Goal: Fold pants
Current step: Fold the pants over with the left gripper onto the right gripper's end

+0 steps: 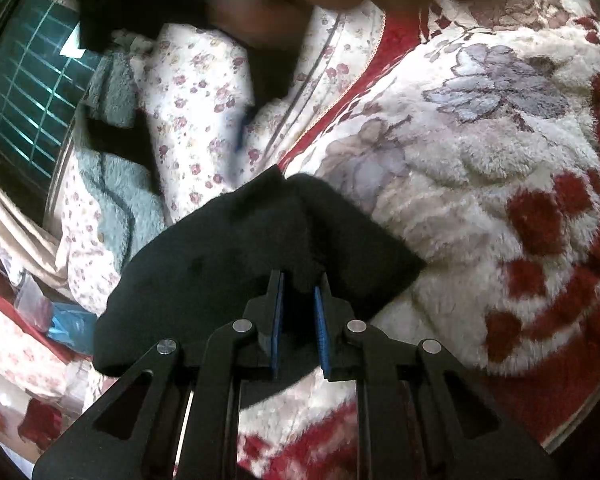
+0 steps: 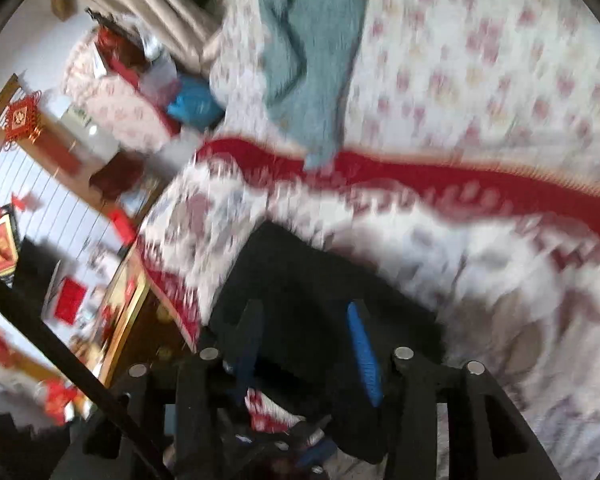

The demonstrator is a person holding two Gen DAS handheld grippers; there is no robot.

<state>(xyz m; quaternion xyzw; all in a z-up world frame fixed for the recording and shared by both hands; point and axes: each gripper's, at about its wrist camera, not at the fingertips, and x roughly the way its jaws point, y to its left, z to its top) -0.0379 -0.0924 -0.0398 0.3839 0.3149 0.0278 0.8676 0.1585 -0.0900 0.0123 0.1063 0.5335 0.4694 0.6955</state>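
Risk of the fold sliding apart on the fluffy blanket (image 1: 480,184) if released unevenly. Black pants (image 1: 228,248) bunched on the bed at the near edge. Left gripper (image 1: 300,280) nearly together, clamped on a fold of the pants. Right gripper (image 2: 304,336) parted about halfway, blurred, over dark cloth, pads not visibly pressing it.

The left tool (image 1: 300,280) stands nearly closed, pinching black cloth; the right tool (image 2: 304,316) stands apart, gripping nothing.
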